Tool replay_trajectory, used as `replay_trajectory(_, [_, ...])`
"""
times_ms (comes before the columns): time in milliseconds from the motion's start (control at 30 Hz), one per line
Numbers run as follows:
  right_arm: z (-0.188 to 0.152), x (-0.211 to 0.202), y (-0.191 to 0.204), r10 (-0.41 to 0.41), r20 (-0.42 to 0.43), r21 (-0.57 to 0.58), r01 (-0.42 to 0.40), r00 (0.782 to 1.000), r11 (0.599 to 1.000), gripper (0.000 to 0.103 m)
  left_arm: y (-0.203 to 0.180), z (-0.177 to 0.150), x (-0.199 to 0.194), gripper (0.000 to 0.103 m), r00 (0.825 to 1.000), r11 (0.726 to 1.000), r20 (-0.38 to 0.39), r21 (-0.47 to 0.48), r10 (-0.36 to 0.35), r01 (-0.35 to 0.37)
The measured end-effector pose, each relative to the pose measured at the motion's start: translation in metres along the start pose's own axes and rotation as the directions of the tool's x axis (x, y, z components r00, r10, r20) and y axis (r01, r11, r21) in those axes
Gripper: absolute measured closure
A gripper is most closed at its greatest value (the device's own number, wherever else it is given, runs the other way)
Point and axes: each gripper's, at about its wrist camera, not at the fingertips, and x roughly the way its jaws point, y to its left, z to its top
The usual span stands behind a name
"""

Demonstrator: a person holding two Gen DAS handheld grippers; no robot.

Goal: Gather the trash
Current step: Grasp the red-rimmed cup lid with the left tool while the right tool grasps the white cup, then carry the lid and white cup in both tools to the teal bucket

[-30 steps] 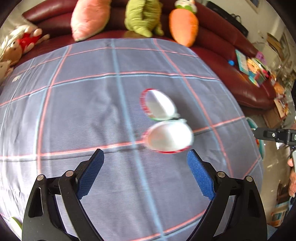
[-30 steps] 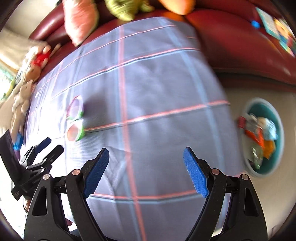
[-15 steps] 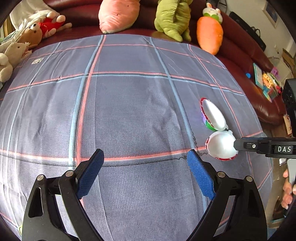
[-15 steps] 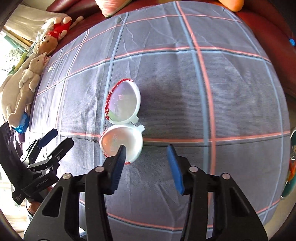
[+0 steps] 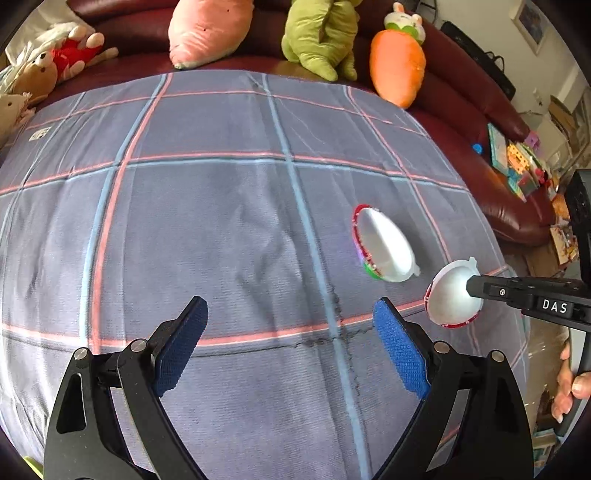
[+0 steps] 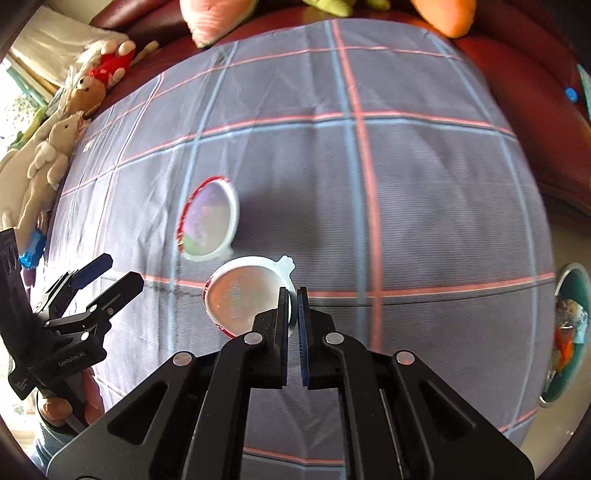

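Observation:
Two white plastic cups with red rims lie on the checked cloth (image 5: 221, 221). The far cup (image 6: 208, 219) (image 5: 384, 243) lies on its side. The near cup (image 6: 240, 299) (image 5: 448, 299) has its right rim between the pads of my right gripper (image 6: 291, 295) (image 5: 471, 286), whose jaws are closing tight onto it. My left gripper (image 5: 290, 308) (image 6: 122, 269) stands open over bare cloth to the left of both cups, with nothing between its fingers.
A teal bin (image 6: 570, 332) holding wrappers stands off the cloth's right edge. Plush toys, among them an orange carrot (image 5: 397, 70) and a pink cushion (image 5: 207, 29), line the dark red sofa behind. Books and toys (image 5: 517, 166) lie on the sofa at right.
My right gripper swung left from near the bin to the near cup and closed on its rim. In the left wrist view the cups drifted from centre to the right.

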Motion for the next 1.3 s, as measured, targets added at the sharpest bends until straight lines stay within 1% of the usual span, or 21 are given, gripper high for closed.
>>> replay_trajectory(67, [-0.001,-0.008,-0.013,-0.007,0.015,0.021,0.007,1.000,1.000,0.098,-0.009,0.007,0.005,0.012,1.000,1.000,0.003,0.000,-0.010,0.010])
replay_trajectory(100, [-0.002,-0.012,-0.021,-0.014,0.026,0.033,0.013,1.000,0.999,0.098,-0.014,0.011,0.007,0.014,1.000,1.000,0.003,0.001,-0.016,0.016])
replay_trajectory(133, [-0.003,-0.016,-0.027,-0.018,0.033,0.041,0.016,0.999,0.999,0.098,-0.018,0.014,0.010,0.020,1.000,1.000,0.002,0.003,-0.019,0.019])
replay_trajectory(167, [-0.005,-0.019,-0.033,-0.020,0.037,0.049,0.019,0.999,0.999,0.098,-0.022,0.019,0.015,0.022,1.000,1.000,-0.004,0.004,-0.017,0.017])
replay_trajectory(233, [-0.007,-0.023,-0.041,-0.024,0.047,0.064,0.021,0.999,0.998,0.098,-0.029,0.025,0.024,0.038,1.000,1.000,-0.022,0.004,-0.017,0.017])
replay_trajectory(300, [-0.010,-0.027,-0.051,-0.028,0.057,0.078,0.024,0.998,0.997,0.098,-0.036,0.028,0.033,0.045,0.999,1.000,-0.044,0.013,-0.016,0.016])
replay_trajectory(500, [-0.020,-0.039,-0.078,-0.041,0.097,0.120,0.029,0.994,0.992,0.098,-0.063,0.027,0.051,0.046,0.997,0.997,-0.073,0.071,-0.003,0.009])
replay_trajectory(567, [-0.023,-0.041,-0.086,-0.047,0.112,0.139,0.031,0.993,0.990,0.098,-0.071,0.026,0.056,0.059,0.997,0.996,-0.076,0.090,0.003,0.003])
replay_trajectory(600, [-0.024,-0.041,-0.089,-0.048,0.117,0.149,0.030,0.992,0.988,0.098,-0.074,0.025,0.058,0.068,0.997,0.995,-0.072,0.101,0.017,-0.010])
replay_trajectory(633, [-0.026,-0.042,-0.094,-0.047,0.121,0.159,0.027,0.992,0.987,0.098,-0.079,0.023,0.058,0.079,0.997,0.993,-0.064,0.114,0.031,-0.023])
replay_trajectory(700, [-0.031,-0.044,-0.101,-0.051,0.126,0.176,0.028,0.991,0.984,0.098,-0.083,0.020,0.060,0.095,0.997,0.991,-0.066,0.127,0.037,-0.028])
replay_trajectory(833, [-0.043,-0.049,-0.111,-0.077,0.146,0.184,0.049,0.986,0.982,0.098,-0.095,0.014,0.053,0.097,0.997,0.988,-0.023,0.142,0.071,-0.067])
replay_trajectory(933, [-0.052,-0.052,-0.122,-0.064,0.155,0.204,0.032,0.986,0.979,0.098,-0.103,0.012,0.046,0.097,0.997,0.988,-0.009,0.139,0.074,-0.072])
replay_trajectory(1100, [-0.066,-0.062,-0.138,-0.048,0.176,0.235,0.006,0.983,0.972,0.098,-0.123,0.007,0.034,0.097,0.998,0.985,0.003,0.163,0.063,-0.063])
replay_trajectory(1300, [-0.086,-0.080,-0.165,-0.039,0.214,0.282,-0.024,0.976,0.959,0.098,-0.162,-0.003,0.025,0.097,0.999,0.974,0.001,0.224,0.042,-0.041])
